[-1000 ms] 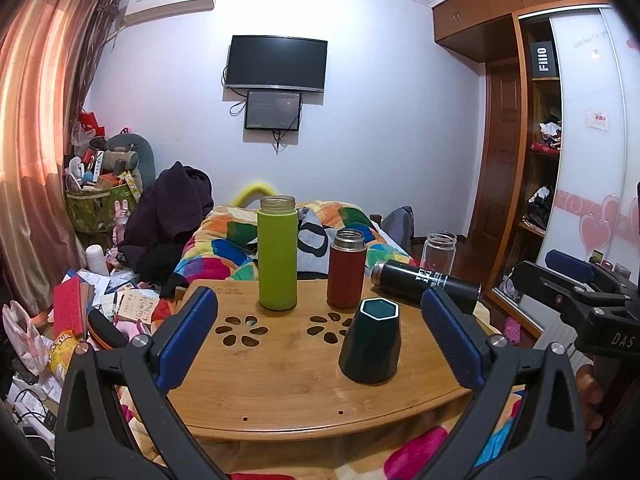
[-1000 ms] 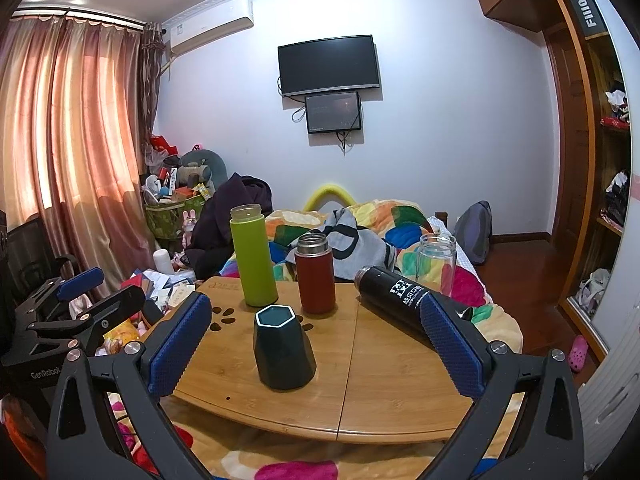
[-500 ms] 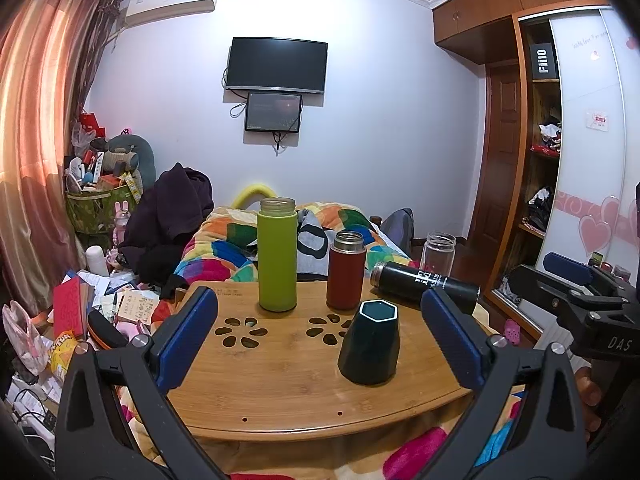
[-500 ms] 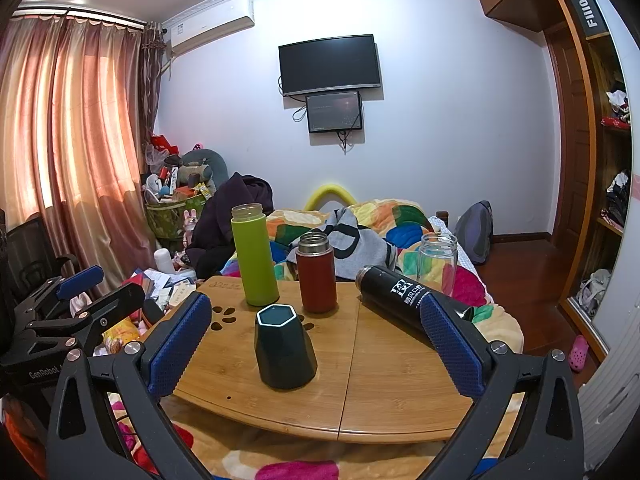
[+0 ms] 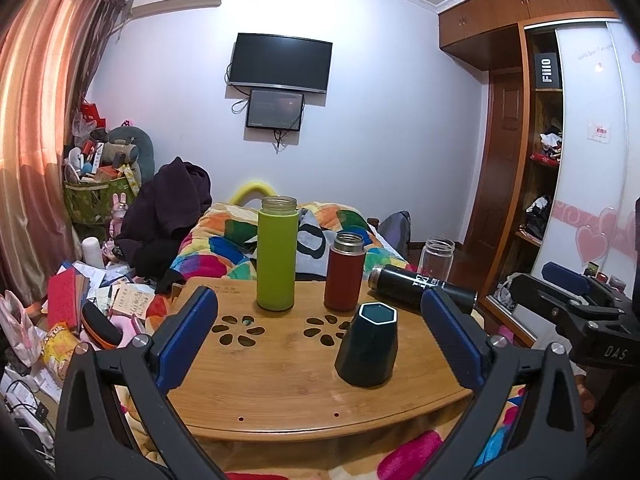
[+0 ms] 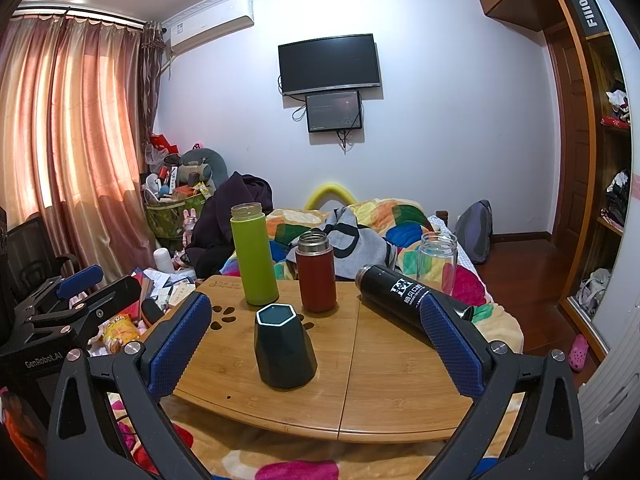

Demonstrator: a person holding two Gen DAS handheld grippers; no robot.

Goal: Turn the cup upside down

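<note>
A dark green faceted cup (image 5: 367, 349) with a hexagonal white-edged end upward stands on the bamboo table (image 5: 280, 384); it also shows in the right wrist view (image 6: 284, 348). My left gripper (image 5: 320, 336) is open and empty, held back from the table's near edge, the cup a little right of its centre. My right gripper (image 6: 316, 340) is open and empty, the cup between its fingers in view but farther off. Each gripper shows at the side of the other's view: the right one (image 5: 576, 300), the left one (image 6: 68, 300).
On the table behind the cup stand a tall green bottle (image 5: 277, 254), a red flask (image 5: 344, 271), a black flask lying on its side (image 6: 404, 300) and a clear glass jar (image 6: 437, 258). A bed with a colourful quilt (image 6: 384, 220) lies behind; clutter (image 5: 80, 304) is at the left.
Both grippers have stayed nearly still; the view has drifted only slightly. The cup and bottles have not moved.
</note>
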